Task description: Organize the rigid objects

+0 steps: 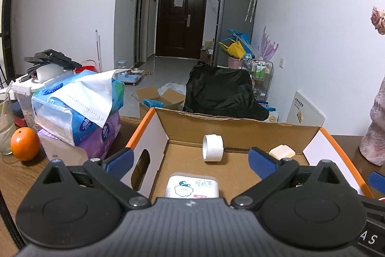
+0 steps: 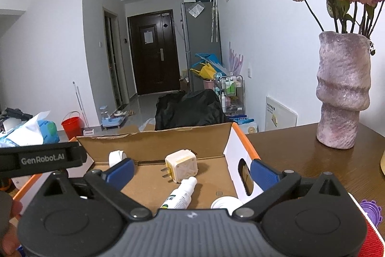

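Corrugated brown cardboard box [image 1: 243, 129] with white, orange-edged flaps, open on a dark wood-grain table [image 2: 300, 155]. Inside: white tape roll [image 1: 212, 147] on edge near the back wall, cream square plug adapter [image 2: 182, 168] with metal prongs, slim white plastic spray bottle [image 2: 179, 194] lying tilted just below the adapter, rounded white printed case [image 1: 192, 186], round white lid [image 2: 226, 202]. Left gripper [image 1: 191, 159] spread wide over the box, clasping nothing; right gripper [image 2: 191, 171] likewise released. Rough mauve ceramic vase [image 2: 343, 90] with dried roses right of the box; glossy orange fruit [image 1: 24, 147] and soft tissue packs [image 1: 79, 102] left. White-walled room behind, dark panelled door [image 1: 181, 16].
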`<state>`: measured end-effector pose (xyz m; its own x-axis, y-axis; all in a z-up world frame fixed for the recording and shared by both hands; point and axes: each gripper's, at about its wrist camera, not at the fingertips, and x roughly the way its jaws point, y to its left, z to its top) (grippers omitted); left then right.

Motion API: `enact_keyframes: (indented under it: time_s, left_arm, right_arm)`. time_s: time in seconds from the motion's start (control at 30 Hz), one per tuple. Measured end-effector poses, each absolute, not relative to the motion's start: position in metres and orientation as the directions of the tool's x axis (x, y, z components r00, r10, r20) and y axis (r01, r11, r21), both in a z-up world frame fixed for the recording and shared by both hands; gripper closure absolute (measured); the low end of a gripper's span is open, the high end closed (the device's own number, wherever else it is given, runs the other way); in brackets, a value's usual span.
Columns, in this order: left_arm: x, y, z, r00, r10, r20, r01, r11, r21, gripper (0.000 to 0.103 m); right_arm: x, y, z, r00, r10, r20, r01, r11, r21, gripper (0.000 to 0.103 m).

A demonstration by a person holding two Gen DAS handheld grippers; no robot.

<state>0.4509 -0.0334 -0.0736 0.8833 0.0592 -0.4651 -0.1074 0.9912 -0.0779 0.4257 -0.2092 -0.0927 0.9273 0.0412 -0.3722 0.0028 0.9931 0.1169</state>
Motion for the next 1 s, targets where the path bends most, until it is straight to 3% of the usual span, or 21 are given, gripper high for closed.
enact_keyframes:
  time_s: [0.47,1.0]
  left_arm:
    - [0.429,-0.028,-0.071,0.888,0.058,-0.457,-0.089,0.995,-0.048,0.0]
    - [0.39,-0.023,-0.074,0.892,0.044,-0.45,-0.055,0.998,-0.012,0.0]
  right_arm:
    - [0.399,-0.214,-0.087,0.946,0.058,-0.32,-0.029,0.995,0.095,0.0]
    - [0.364,-0.219,-0.087,0.942,0.097,-0.321,-0.087,0.995,0.046,0.0]
